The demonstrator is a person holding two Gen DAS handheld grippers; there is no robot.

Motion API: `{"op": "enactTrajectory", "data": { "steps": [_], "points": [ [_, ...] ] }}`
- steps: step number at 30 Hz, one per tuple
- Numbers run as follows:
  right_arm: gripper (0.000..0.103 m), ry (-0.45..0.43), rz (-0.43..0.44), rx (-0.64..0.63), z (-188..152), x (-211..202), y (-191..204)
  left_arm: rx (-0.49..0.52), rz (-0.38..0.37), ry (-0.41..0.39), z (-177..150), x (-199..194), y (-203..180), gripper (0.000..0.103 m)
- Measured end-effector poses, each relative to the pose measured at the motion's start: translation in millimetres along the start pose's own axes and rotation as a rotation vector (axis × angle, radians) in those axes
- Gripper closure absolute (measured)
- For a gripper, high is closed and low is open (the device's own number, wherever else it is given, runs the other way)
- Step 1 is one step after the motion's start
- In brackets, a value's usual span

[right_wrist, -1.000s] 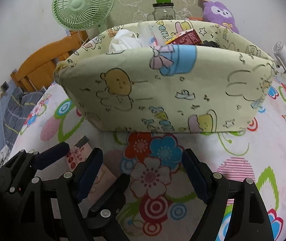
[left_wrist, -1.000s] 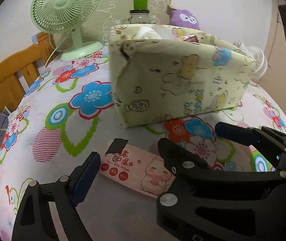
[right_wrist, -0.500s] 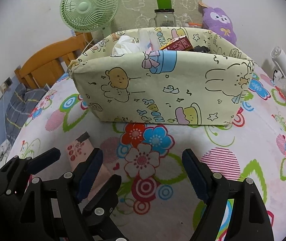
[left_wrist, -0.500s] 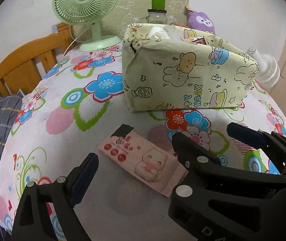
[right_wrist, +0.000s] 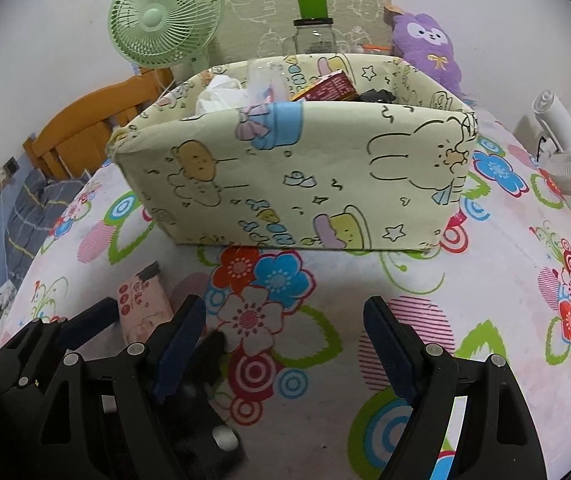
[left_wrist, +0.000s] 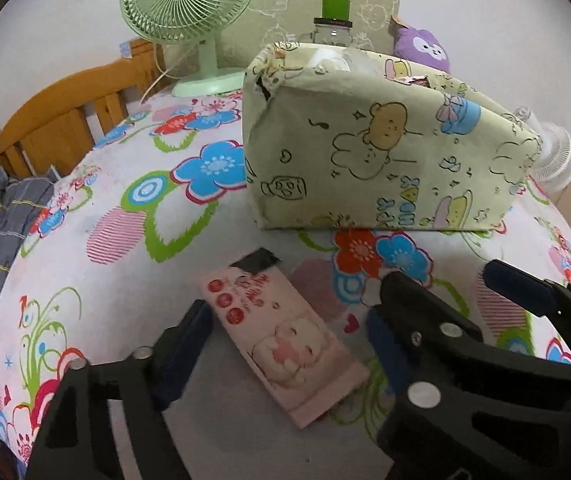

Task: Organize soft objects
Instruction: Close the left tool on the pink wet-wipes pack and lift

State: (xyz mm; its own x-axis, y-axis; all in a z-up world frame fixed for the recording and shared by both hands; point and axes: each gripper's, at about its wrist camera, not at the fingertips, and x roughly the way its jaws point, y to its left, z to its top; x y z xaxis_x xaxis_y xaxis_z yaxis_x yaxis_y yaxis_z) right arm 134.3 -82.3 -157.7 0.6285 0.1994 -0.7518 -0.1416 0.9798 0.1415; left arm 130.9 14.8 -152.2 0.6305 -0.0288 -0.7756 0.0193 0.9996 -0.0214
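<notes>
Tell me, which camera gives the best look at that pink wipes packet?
The left wrist view: the pink wipes packet lies whole between the left gripper's fingers, cat picture showing. The right wrist view catches only its upper part, with the left gripper in front.

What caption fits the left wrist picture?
Left hand-held gripper closing around a pink wipes pack before the cartoon fabric bin.

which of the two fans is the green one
The upright desk fan at the back left, beside the wooden headboard. The white fan sits at the right edge.
</notes>
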Motion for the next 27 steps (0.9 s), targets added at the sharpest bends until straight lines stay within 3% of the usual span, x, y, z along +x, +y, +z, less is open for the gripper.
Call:
{"op": "enactTrajectory", "data": {
  "steps": [1, 3, 6, 14, 27],
  "points": [
    [0.019, -0.002, 0.002, 0.006, 1, 0, -1, 0.000, -0.002, -0.003, 1, 0, 0, 0.033],
    [0.018, -0.009, 0.002, 0.011, 2, 0, -3, -0.005, -0.004, -0.011, 1, -2, -1, 0.057],
    [0.018, -0.008, 0.006, 0.017, 3, 0, -5, -0.003, -0.006, -0.009, 2, -4, -4, 0.063],
    [0.018, -0.020, 0.010, 0.025, -2, -9, -7, 0.007, -0.013, -0.013, -2, -13, -13, 0.065],
    [0.018, -0.107, -0.003, 0.028, -2, -54, -17, 0.029, -0.022, -0.091, -1, -52, -32, 0.065]
  ]
}}
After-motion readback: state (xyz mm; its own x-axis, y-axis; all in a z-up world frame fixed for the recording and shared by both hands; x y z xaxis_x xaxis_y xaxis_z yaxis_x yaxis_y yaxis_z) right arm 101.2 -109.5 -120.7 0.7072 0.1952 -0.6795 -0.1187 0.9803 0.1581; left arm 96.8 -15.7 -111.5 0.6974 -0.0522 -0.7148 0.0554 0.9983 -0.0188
